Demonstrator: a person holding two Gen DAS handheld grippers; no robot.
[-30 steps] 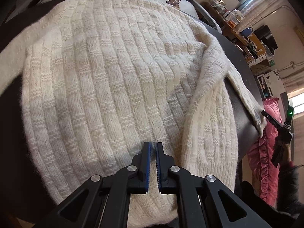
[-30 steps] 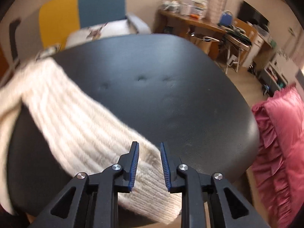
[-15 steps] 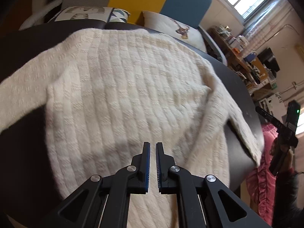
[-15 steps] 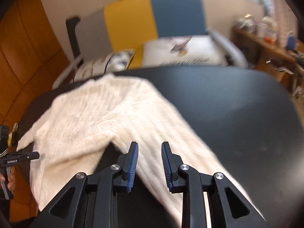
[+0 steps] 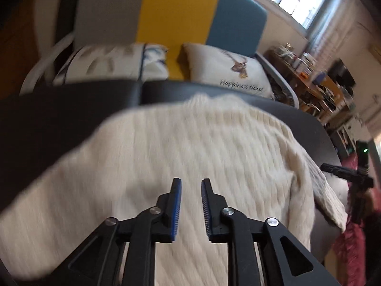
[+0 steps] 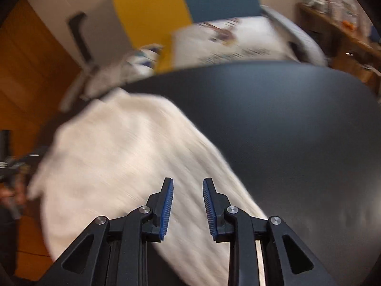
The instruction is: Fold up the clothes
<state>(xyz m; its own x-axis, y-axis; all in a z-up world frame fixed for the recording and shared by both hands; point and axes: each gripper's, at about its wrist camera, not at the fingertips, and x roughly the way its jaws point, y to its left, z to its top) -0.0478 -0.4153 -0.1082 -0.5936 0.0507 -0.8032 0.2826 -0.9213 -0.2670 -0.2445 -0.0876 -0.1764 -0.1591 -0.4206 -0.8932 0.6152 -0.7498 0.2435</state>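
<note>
One sweater [image 5: 190,157], two cushions [image 5: 228,71], two grippers [image 5: 191,188]

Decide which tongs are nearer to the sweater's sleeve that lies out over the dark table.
Right. The right tongs hover open directly above that sleeve; the left tongs hover open over the sweater body, sleeve off to their right.

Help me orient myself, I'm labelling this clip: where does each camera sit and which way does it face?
Left wrist: sits on the left gripper, looks along its open fingers over the cream sweater toward the sofa; the right gripper shows at right.
Right wrist: sits on the right gripper, fingers open, looks over the sweater and black table.
Shared: sweater, table, sofa.
</note>
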